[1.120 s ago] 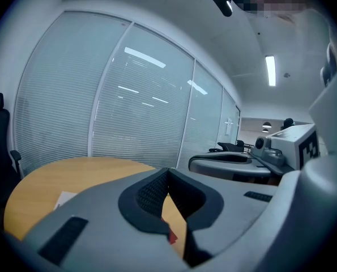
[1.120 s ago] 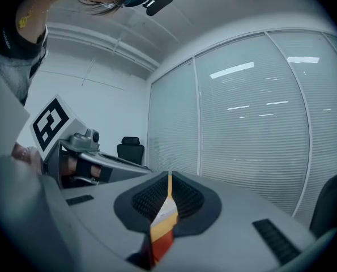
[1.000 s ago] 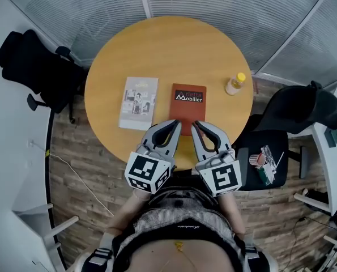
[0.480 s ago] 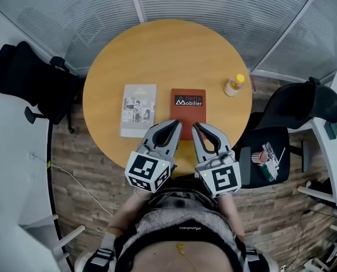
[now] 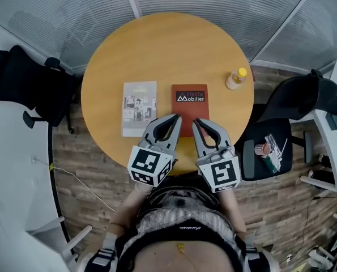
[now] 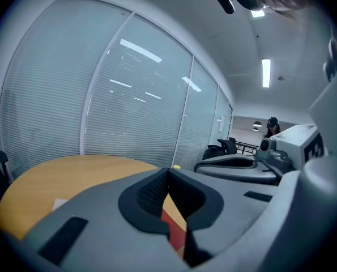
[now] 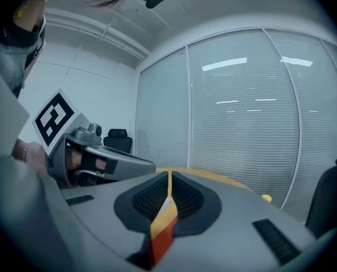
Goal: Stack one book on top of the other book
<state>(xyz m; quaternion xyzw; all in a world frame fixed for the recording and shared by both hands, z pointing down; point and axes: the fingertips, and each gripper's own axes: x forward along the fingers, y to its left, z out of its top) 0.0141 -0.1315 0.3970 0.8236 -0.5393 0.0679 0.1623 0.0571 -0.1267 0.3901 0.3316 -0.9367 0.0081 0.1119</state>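
Observation:
Two books lie side by side on the round wooden table (image 5: pixel 162 50): a pale grey one (image 5: pixel 139 107) on the left and a red-brown one (image 5: pixel 189 103) on the right. My left gripper (image 5: pixel 177 117) is shut and empty, its tip at the red-brown book's near left corner. The right gripper (image 5: pixel 195 122), also shut and empty, points at that book's near edge. In the left gripper view the closed left gripper (image 6: pixel 168 170) shows a strip of red-brown book (image 6: pixel 176 231) below it. The right gripper view shows the same red-brown book (image 7: pixel 161 239) under the closed right gripper (image 7: pixel 169 175).
A small bottle with a yellow cap (image 5: pixel 235 79) stands near the table's right edge. Black office chairs stand to the left (image 5: pixel 26 84) and right (image 5: pixel 298 103); the right chair's seat (image 5: pixel 268 152) holds small items. Glass walls with blinds ring the far side.
Both grippers have crept a little forward and down toward the red-brown book's near edge, still shut. The books and the bottle have not moved.

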